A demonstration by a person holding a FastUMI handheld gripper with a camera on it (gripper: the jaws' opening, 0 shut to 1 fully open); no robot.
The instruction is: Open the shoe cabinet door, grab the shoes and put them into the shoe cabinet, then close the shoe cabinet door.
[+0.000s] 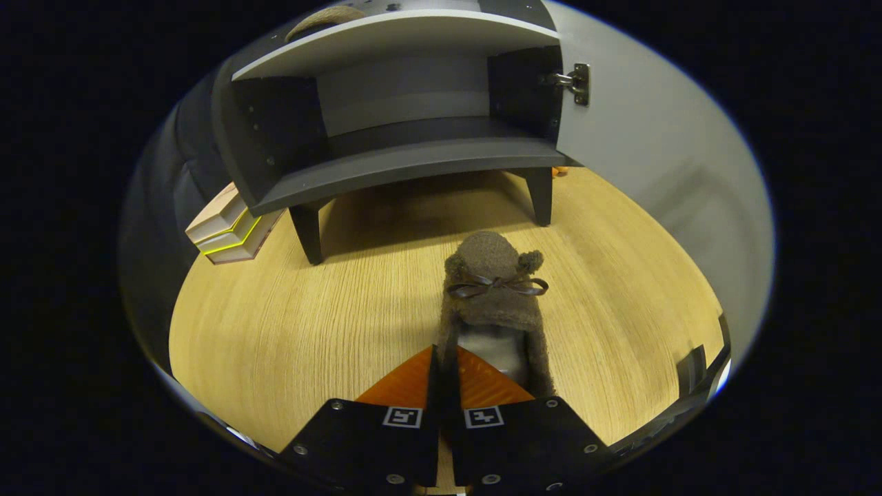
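A small brown fuzzy shoe (495,296) with a dark bow points toward the cabinet, its toe beyond my fingers. My gripper (444,362) is shut on the shoe's left side wall near the heel, with both fingers pressed close together. The shoe hangs over the wooden floor (289,324) just ahead of the dark shoe cabinet (406,169), which stands on short legs. Its white door (654,145) is swung open to the right on a metal hinge (577,83). The shelf inside looks bare.
A stack of books (231,231) leans against the cabinet's left leg. A woven item (324,19) rests on the cabinet top. Open floor lies on both sides of the shoe. A small orange object (559,171) peeks from behind the right leg.
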